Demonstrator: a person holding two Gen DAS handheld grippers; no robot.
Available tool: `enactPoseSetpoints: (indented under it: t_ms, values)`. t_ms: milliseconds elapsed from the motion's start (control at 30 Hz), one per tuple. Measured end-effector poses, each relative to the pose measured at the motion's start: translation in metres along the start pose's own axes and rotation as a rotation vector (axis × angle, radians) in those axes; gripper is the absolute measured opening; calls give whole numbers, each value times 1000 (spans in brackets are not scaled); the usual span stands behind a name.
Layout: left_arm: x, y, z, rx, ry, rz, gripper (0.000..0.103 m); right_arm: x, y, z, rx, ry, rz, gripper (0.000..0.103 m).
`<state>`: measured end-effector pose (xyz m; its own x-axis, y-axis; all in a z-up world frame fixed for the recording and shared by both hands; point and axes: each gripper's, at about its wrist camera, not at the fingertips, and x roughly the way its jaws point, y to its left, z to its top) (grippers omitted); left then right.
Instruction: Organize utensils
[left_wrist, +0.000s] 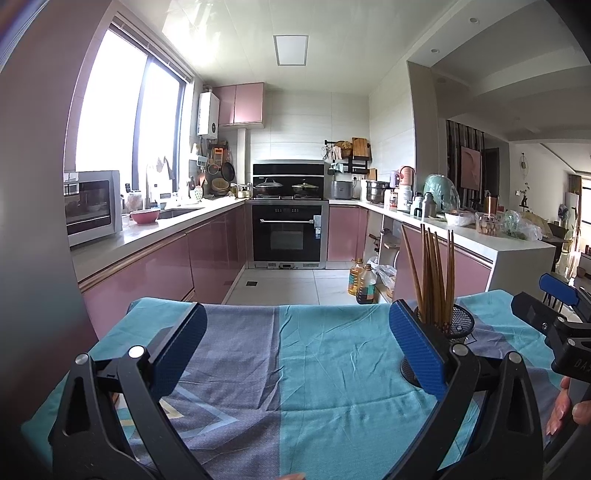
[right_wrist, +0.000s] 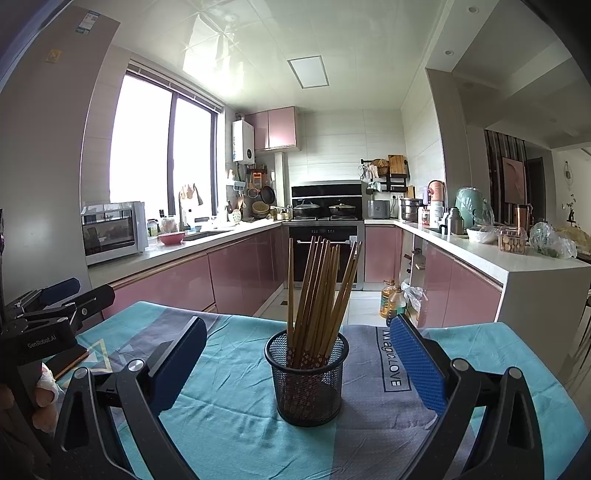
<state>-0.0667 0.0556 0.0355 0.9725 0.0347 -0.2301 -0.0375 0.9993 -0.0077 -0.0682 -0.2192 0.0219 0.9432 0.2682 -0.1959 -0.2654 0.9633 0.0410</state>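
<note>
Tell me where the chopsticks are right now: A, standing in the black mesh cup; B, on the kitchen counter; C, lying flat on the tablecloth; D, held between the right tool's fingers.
A: the chopsticks stand bunched in the black mesh cup on the tablecloth, with the right tool open around it and gripping nothing.

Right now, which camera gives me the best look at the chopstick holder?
The right wrist view: the mesh holder stands whole and centred between the open right gripper, with the chopsticks upright inside. In the left wrist view the mesh holder sits off to the right, half hidden behind a finger of the open left gripper.
</note>
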Motion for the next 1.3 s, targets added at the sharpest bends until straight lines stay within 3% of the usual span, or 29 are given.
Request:
enactPoseSetpoints:
  t_ms: [1300]
  values:
    - [0, -2, -4, 2, 14, 0, 97, 2, 1, -2, -1, 2, -2, 96]
